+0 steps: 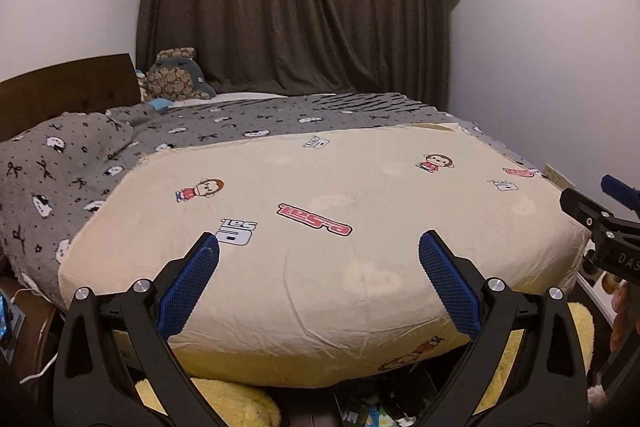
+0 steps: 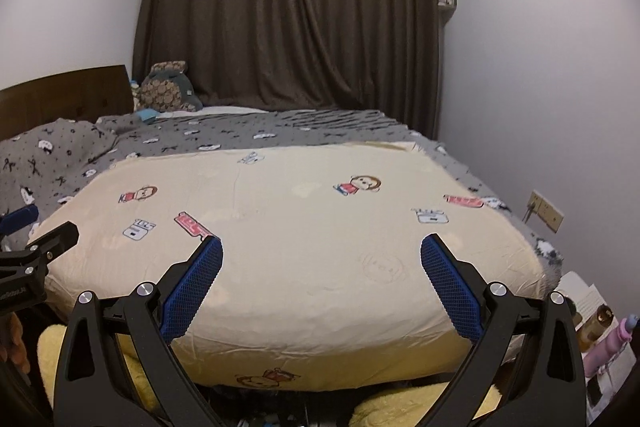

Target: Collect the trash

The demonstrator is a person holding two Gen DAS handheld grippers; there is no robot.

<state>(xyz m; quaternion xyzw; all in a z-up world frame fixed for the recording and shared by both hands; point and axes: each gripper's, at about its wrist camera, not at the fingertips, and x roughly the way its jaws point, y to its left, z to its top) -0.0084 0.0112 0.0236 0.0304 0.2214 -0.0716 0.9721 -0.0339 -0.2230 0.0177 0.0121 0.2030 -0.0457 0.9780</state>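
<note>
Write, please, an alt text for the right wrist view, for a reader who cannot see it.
The open right gripper, holding nothing, points over a bed with a cream cartoon-print quilt lying on a grey patterned blanket. Behind hang dark brown curtains, with a stuffed toy by the wooden headboard; the left gripper shows at the left edge.

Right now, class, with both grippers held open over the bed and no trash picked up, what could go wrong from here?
1. No trash shows on the cream quilt, so the left gripper or right gripper might pinch bedding instead.
2. The bottles beside the bed could be knocked over or mistaken for trash.
3. The white cable at the bedside could snag.
</note>
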